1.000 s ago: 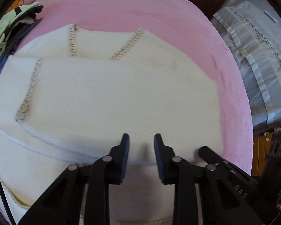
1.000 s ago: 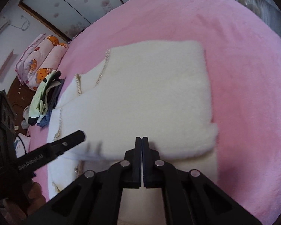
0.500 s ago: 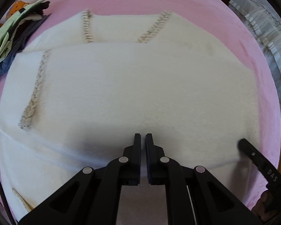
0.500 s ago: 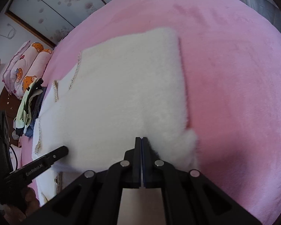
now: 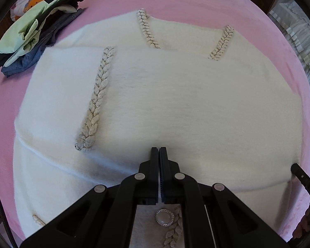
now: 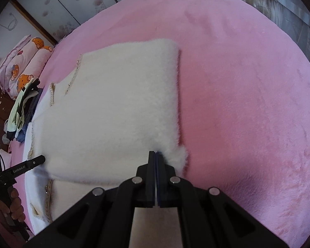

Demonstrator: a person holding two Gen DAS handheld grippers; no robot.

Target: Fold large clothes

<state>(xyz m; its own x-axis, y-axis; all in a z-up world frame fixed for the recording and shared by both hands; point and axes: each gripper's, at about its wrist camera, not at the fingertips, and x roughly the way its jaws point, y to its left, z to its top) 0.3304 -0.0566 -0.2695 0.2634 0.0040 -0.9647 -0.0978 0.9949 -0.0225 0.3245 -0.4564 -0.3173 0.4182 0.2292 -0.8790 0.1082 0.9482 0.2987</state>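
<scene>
A cream fluffy cardigan (image 5: 175,95) with braided trim lies on the pink bed, its lower part folded up over the body. My left gripper (image 5: 159,150) is shut on the folded edge near its middle. My right gripper (image 6: 155,154) is shut on the same fold's right corner; the cardigan also shows in the right wrist view (image 6: 117,103). A round button (image 5: 164,217) shows on the lower layer under my left gripper. The right gripper's tip (image 5: 301,177) shows at the right edge of the left wrist view, and the left gripper (image 6: 31,164) at the left of the right wrist view.
A pile of green, dark and denim clothes (image 5: 35,39) lies at the cardigan's far left. Bear-print pillows (image 6: 20,68) lie beyond it. The pink bed cover (image 6: 248,82) stretches wide to the right. White bedding (image 5: 297,24) sits off the bed's far right.
My left gripper closed from open onto the folded edge. Both grippers have moved forward with the fold, which now covers more of the cardigan's body.
</scene>
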